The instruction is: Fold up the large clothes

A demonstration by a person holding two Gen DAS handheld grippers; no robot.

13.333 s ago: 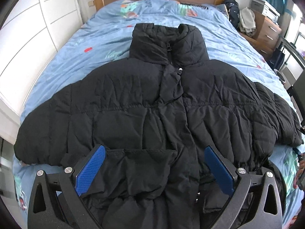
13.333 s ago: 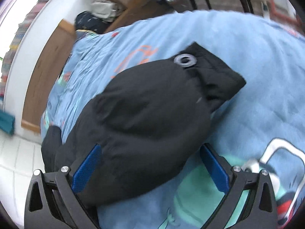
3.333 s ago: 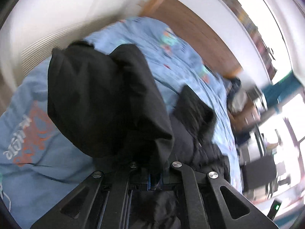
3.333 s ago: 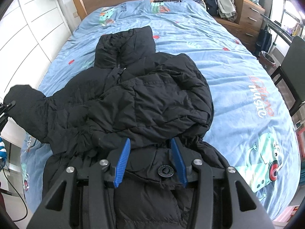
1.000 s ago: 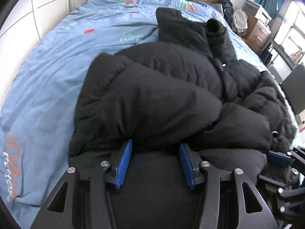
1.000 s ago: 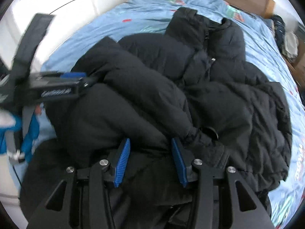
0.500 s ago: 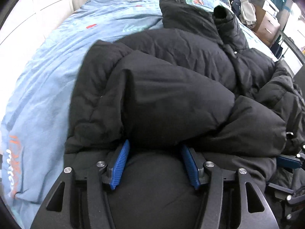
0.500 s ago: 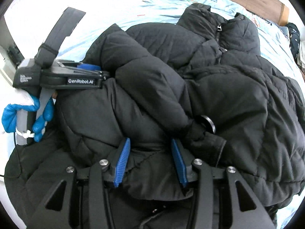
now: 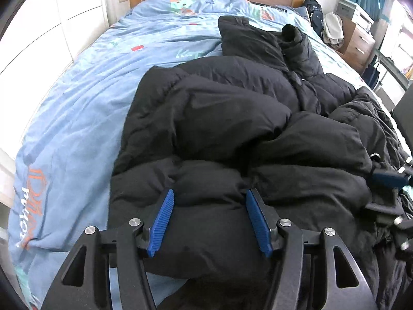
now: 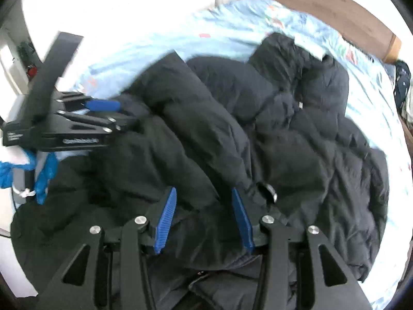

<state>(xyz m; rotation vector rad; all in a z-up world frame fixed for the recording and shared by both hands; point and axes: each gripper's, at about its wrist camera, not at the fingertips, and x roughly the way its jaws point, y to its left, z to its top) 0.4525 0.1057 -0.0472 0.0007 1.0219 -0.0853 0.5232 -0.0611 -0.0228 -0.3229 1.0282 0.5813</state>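
Jacket (image 9: 232,118) lies bunched on the bed (image 9: 77,103), its hem between both pairs of jaws. Left gripper (image 9: 209,219) is opening around a puffy fold; right gripper (image 10: 204,219) pinches fabric at a middling gap. Let go unevenly, the springy sleeves may slide apart.

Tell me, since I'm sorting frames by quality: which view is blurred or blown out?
Right wrist view: motion-smeared, the black jacket soft-edged, the left gripper streaked, the upper left glared to plain white. Left wrist view: sharp and evenly lit, quilting and the blue bedspread crisp; fisheye bending at the edges in both.
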